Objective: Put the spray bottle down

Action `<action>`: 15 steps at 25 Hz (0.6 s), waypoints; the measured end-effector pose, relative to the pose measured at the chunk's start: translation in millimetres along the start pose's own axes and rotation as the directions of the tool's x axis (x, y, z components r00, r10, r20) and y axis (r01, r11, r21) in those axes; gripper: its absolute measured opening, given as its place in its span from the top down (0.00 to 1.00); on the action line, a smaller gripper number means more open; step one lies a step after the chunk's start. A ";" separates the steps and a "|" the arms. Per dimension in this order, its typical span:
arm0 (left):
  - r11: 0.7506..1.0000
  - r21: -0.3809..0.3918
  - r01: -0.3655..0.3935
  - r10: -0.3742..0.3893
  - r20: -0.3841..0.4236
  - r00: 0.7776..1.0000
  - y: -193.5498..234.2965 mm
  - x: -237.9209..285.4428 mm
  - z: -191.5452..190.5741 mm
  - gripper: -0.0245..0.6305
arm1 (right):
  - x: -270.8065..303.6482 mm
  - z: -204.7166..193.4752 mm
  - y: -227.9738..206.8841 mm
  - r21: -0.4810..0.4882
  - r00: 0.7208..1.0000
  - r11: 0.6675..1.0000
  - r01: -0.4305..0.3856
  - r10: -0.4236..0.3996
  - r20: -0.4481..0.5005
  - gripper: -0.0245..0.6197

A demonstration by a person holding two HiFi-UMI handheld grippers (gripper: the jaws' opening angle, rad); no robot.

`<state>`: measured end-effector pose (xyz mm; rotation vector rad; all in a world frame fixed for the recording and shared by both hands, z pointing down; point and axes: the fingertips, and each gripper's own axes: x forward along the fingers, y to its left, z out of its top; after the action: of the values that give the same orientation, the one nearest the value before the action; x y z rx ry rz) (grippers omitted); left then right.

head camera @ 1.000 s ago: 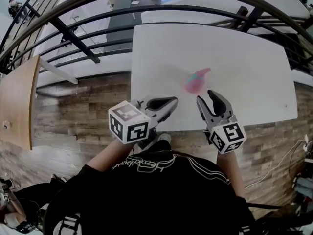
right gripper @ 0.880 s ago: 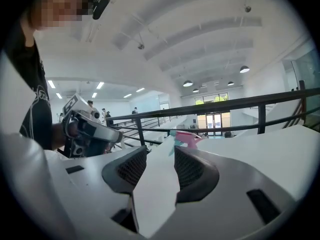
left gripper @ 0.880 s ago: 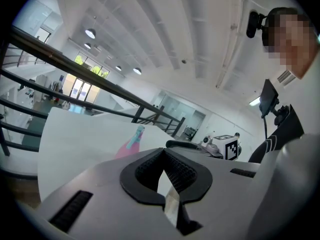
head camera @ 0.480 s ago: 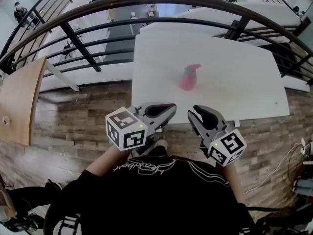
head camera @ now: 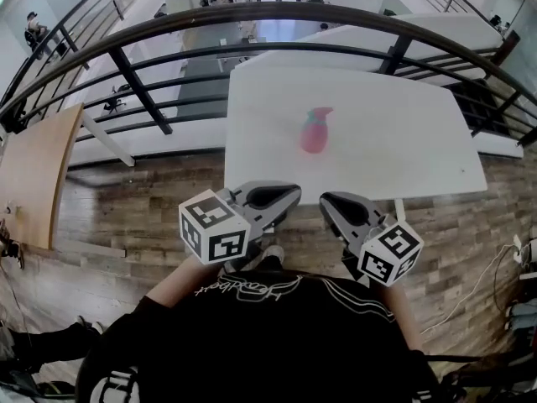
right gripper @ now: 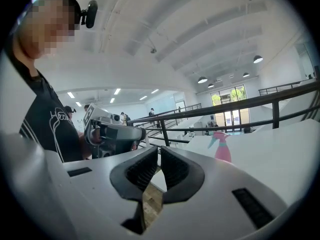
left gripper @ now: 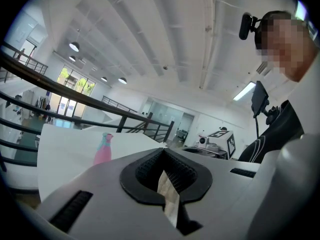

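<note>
Left gripper (head camera: 294,196): my jaws are pressed together on nothing. I hold it low by my body, short of the table's near edge, since I judge it has no part to play here.
Bottle (head camera: 315,131): pink with a teal head, it stands upright on its own near the middle of the table, well apart from both my tools. Nothing grips it, so I take it as set down and the task as done.
Right gripper (head camera: 329,201): my jaws have just been closing and now stand all but together, with a thin slit between the pads and nothing in it. It hangs just beside the left one, off the table, which I read as keeping clear so the bottle isn't knocked.
Table (head camera: 403,141): white, and the bottle sits well in from every edge, so it should stay put.
</note>
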<state>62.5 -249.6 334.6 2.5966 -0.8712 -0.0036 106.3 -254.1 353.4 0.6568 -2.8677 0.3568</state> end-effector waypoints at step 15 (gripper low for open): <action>1.000 0.018 0.015 -0.015 0.007 1.000 -34.8 -6.1 -8.4 0.95 | -22.2 -13.5 24.9 -0.003 1.000 1.000 -0.003 0.003 -0.024 0.94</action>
<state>78.8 -217.7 328.6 2.6211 -0.8582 -0.0092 116.4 -219.7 356.6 0.6431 -2.8463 0.3578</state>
